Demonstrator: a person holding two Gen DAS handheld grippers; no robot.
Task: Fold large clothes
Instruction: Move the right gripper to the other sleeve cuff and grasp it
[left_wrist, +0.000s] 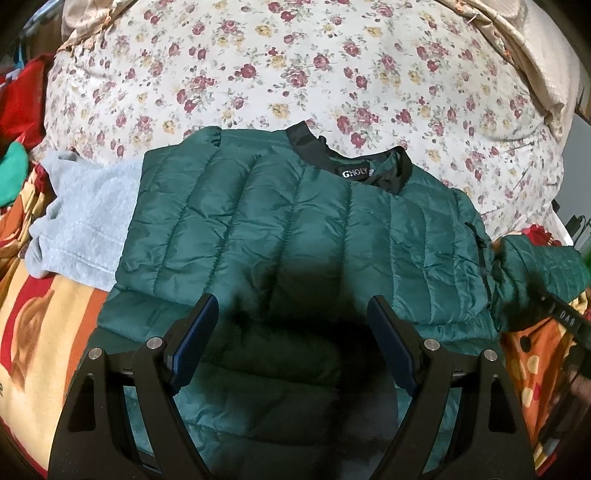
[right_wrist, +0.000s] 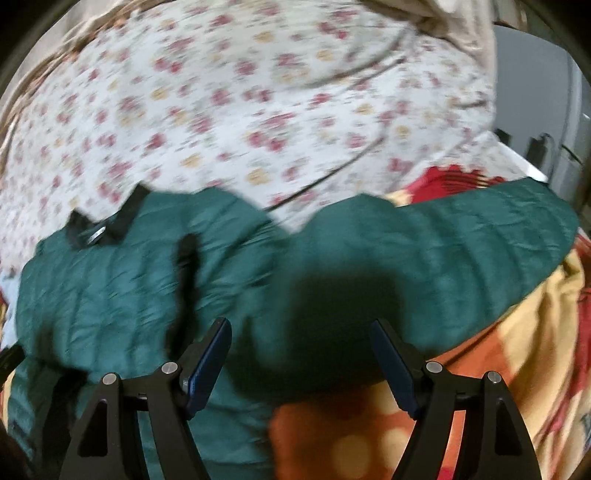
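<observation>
A big green puffy jacket (left_wrist: 295, 229) lies flat on a bed, on top of a bright orange and red blanket (left_wrist: 40, 332). Its black collar (left_wrist: 354, 162) points toward a flowery quilt (left_wrist: 295, 66) at the far side of the bed. A soft grey top (left_wrist: 85, 221) lies just beside the jacket, and part of it is tucked under the jacket's edge.

The jacket looks shiny and puffy, with long stitched lines running down it. One side looks already folded in over the body. The other sleeve (right_wrist: 461, 236) sticks out to the side, across the blanket. So the folding seems to be partly done, and I think the step now is that loose sleeve.

The left tool (left_wrist: 291, 314) hangs over the bottom part of the jacket. Its two fingers stand wide apart and nothing is between them. The right tool (right_wrist: 299, 332) is over the place where the loose sleeve meets the body. Its fingers stand apart too, and they hold nothing. The right view is blurry, so small things there are hard to see.

The next move probably calls for the right tool to go down to the sleeve, pinch it, and lay it across the jacket's body. The left tool could press on the jacket so that it does not slide. Puffy cloth like this is slippery and springs back up, so a good deep pinch would help.
</observation>
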